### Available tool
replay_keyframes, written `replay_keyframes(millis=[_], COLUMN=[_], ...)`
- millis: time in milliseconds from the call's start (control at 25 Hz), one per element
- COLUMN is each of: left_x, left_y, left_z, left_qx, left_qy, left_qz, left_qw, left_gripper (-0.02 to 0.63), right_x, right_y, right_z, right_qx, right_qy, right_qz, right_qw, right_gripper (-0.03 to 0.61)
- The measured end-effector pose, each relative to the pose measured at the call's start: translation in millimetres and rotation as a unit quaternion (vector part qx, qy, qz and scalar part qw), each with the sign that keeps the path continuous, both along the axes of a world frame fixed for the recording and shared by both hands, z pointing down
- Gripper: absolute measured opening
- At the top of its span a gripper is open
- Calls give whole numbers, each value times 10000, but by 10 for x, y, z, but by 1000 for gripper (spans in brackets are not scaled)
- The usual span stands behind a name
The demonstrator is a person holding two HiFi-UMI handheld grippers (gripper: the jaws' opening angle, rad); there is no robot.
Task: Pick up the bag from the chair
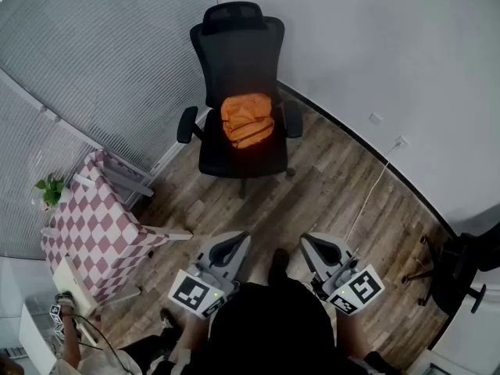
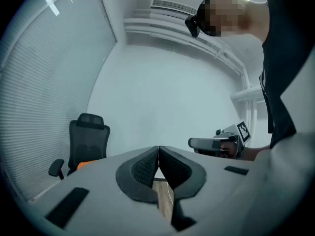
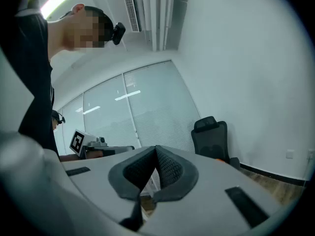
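A: Where is the bag [image 1: 247,120] now?
B: It lies on the chair [image 1: 238,53], straight ahead of me and well apart from both tools.
A: Which tool is nearer?
B: I judge the left tool [image 1: 231,244]. It is almost in line with the bag, while the right tool [image 1: 323,246] stands more to the side.
A: And the jaws?
B: On both tools they are pressed together, with nothing between. I must open them first.
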State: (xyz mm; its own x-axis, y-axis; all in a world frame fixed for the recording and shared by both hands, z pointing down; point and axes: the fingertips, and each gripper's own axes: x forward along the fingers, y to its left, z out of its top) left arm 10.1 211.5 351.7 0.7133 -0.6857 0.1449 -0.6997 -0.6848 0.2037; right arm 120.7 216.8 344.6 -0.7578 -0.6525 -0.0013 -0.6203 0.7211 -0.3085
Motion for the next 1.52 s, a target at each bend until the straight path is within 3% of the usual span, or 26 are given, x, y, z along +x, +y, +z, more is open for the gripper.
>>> replay_keyframes(millis=[280, 480, 760, 1040, 1280, 1520], left_x=[130, 233, 127, -11, -99, -406], left_y=[-58, -67, -84, -364, -864, -1441], left_z=[19, 3, 66, 133, 24, -44], left_qx=[37, 52, -78, -152, 0, 126], left_qy=[-25, -79, -108, -31, 35, 70], left_qz=[-239, -346, -532, -348, -62, 129], left_qw=[9997, 9994, 9985, 9993, 10000, 9998], left_gripper=[32, 32, 32, 32, 32, 32], right_x=[120, 280, 228, 54, -24, -361], right_y=[-50, -196, -344, -564, -966, -1488], right_z=[-10, 26, 83, 111, 27, -83], right_qx=[128, -177, -330, -380, -460, -349], right_qy=[37, -391, -443, -243, -302, -198], right_qz=[-173, -27, -35, 156, 443, 565], right_qw=[9998, 9991, 9985, 9989, 9975, 9976], right_gripper=[18, 18, 18, 18, 18, 18])
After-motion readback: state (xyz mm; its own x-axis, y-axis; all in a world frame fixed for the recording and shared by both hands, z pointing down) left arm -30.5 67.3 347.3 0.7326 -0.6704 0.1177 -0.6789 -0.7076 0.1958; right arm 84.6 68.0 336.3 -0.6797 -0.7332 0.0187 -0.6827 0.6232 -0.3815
